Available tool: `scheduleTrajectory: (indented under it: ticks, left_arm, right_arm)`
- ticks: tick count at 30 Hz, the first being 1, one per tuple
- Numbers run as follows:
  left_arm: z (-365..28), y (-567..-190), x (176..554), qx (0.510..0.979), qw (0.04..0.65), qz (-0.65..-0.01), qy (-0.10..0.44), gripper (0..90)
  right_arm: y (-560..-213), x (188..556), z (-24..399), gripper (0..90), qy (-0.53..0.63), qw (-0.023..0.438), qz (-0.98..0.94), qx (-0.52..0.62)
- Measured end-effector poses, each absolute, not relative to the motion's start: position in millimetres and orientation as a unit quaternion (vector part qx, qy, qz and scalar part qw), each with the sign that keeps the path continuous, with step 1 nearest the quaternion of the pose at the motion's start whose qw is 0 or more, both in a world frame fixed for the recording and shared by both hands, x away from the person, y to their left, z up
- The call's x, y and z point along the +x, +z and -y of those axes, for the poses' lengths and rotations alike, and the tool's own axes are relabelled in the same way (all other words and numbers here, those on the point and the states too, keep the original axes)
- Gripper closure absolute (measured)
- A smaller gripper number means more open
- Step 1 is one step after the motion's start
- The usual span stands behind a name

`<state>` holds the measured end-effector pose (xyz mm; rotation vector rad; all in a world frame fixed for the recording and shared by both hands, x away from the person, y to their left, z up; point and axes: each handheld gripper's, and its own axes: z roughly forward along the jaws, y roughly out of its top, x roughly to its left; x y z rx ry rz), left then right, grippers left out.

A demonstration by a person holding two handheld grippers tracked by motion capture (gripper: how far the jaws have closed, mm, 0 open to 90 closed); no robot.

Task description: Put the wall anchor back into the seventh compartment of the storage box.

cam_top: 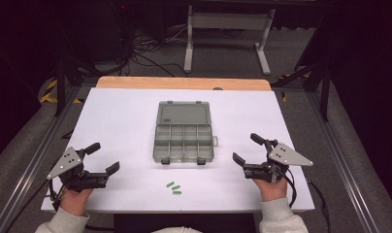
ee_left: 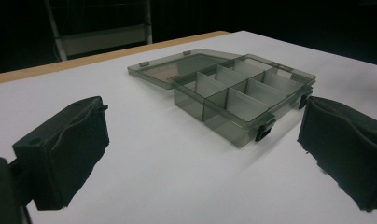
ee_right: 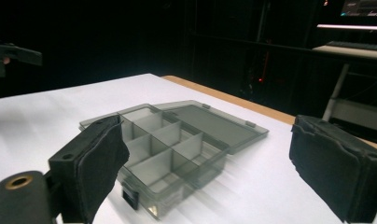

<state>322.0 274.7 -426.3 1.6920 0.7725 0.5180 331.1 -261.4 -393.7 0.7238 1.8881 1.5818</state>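
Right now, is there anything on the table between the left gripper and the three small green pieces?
Nothing visible does. The left gripper is open and empty at the table's left side. The green pieces lie near the front edge, and only bare white table separates them. The open compartment box sits farther back, out of that path.

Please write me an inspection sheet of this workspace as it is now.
Surface: white table, wooden strip at its far edge.
Job's things: grey compartment box, lid open and lying flat behind it; three small green pieces near the front edge.
Clutter: nothing seen.
Grippers: left hand-held gripper open, holds nothing; right hand-held gripper open, holds nothing.
Cables: one trails from each gripper; more on the floor.
Surroundings: dark room, white stand behind the table.
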Motion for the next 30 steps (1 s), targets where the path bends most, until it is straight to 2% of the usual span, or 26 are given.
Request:
scheduleTrajectory:
  ticks: [6,15,21,24,26,30]
  left_arm:
    - [-276,-426,322,0.721,0.571,-0.327,0.219,2.3]
    - [-277,-426,322,0.717,0.578,-0.327,0.214,2.3]
    - [-273,-427,322,0.720,0.575,-0.323,0.214,2.3]
    - [-273,-427,322,0.721,0.573,-0.324,0.215,2.3]
    - [-274,-427,322,0.723,0.572,-0.323,0.213,2.3]
    - [-274,-427,322,0.717,0.579,-0.324,0.212,2.3]
  right_arm:
    - [-387,331,241,11.0,0.592,0.281,-0.711,0.254]
    - [-379,340,202,10.9,0.606,0.240,-0.731,0.202]
    - [-375,344,190,10.9,0.599,0.224,-0.741,0.203]
    - [-370,345,184,11.0,0.580,0.218,-0.756,0.211]
    - [-365,345,180,15.1,0.545,0.209,-0.783,0.214]
    - [-360,345,175,16.6,0.512,0.203,-0.807,0.213]
